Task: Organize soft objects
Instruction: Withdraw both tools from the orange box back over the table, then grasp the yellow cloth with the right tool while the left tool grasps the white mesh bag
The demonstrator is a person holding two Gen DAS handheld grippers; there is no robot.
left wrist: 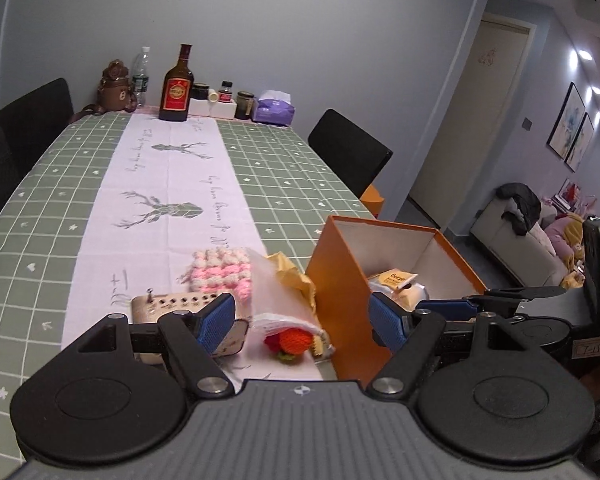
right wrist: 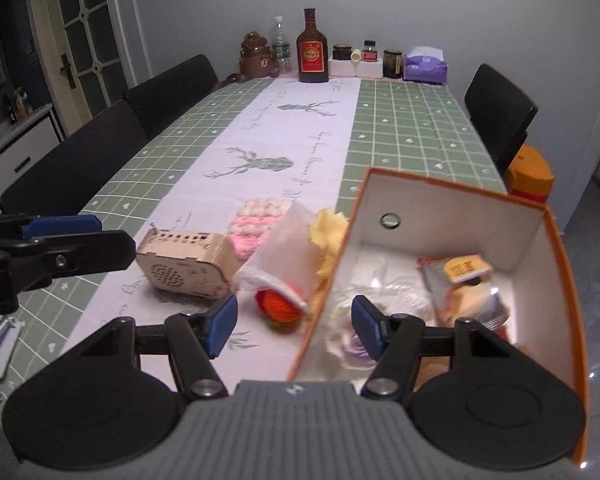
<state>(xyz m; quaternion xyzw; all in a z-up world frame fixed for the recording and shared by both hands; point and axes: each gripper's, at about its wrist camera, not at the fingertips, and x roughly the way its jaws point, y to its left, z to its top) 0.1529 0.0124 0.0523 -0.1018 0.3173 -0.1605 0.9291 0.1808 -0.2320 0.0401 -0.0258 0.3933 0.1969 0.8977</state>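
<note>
Only the right wrist view looks down into the orange box (right wrist: 452, 216), where packets lie on the white floor; the left view sees mostly its outer wall. Left gripper (left wrist: 304, 322) gapes wide, empty. Right gripper (right wrist: 294, 326) stands part open, empty (straddling the box's near wall). The crocheted strawberry (right wrist: 278, 304) in its mesh pouch (right wrist: 284, 244) lies just beside the box at nine o'clock; a wooden radio (right wrist: 184, 262) sits further left, a pink knit (right wrist: 256, 226) behind at twelve.
</note>
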